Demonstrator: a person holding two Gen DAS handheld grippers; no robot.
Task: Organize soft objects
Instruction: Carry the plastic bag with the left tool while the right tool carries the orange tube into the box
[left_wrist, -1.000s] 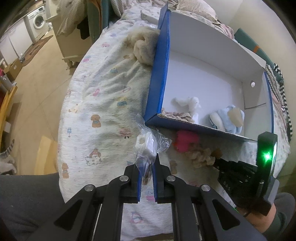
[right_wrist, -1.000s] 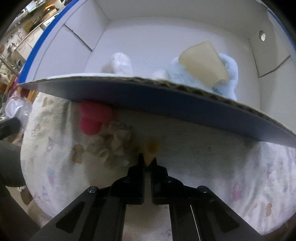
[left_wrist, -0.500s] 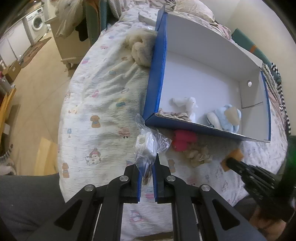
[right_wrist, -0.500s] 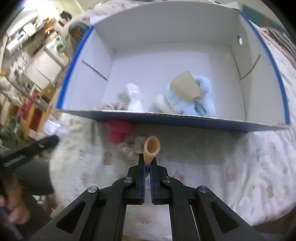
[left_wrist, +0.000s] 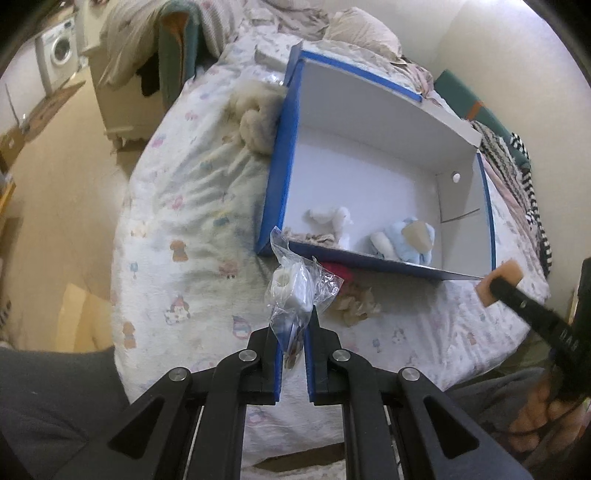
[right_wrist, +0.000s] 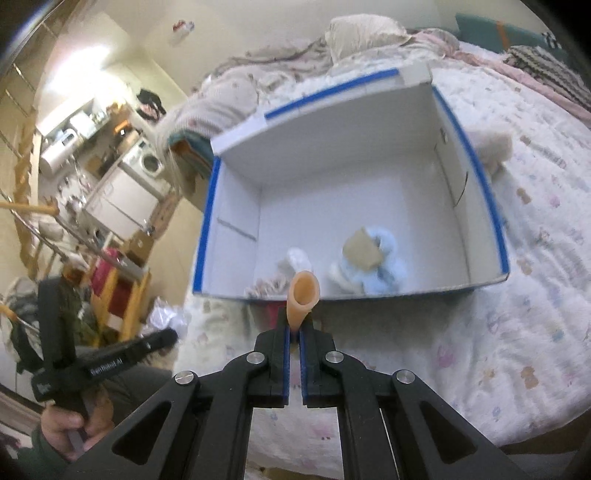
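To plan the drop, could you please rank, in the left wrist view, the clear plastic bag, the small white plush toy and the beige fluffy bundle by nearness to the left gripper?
1. Clear plastic bag: pinched in the left gripper.
2. Small white plush toy: inside the blue-edged white box, near its front wall.
3. Beige fluffy bundle: on the bed, against the box's outer left wall, toward its far end.

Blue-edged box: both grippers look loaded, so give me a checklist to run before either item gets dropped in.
1. Right gripper shut on the orange foam tube: ok.
2. Left gripper shut on the clear plastic bag with a white roll inside: ok.
3. Bare floor left in the blue-edged box: ok, the far half is bare.
4. Tube already over the box opening: cannot tell; it sits at the near wall.
5. White plush and light blue plush already inside: ok.
6. Nothing left on the bed: not ok, red plush and beige fabric piece remain outside.
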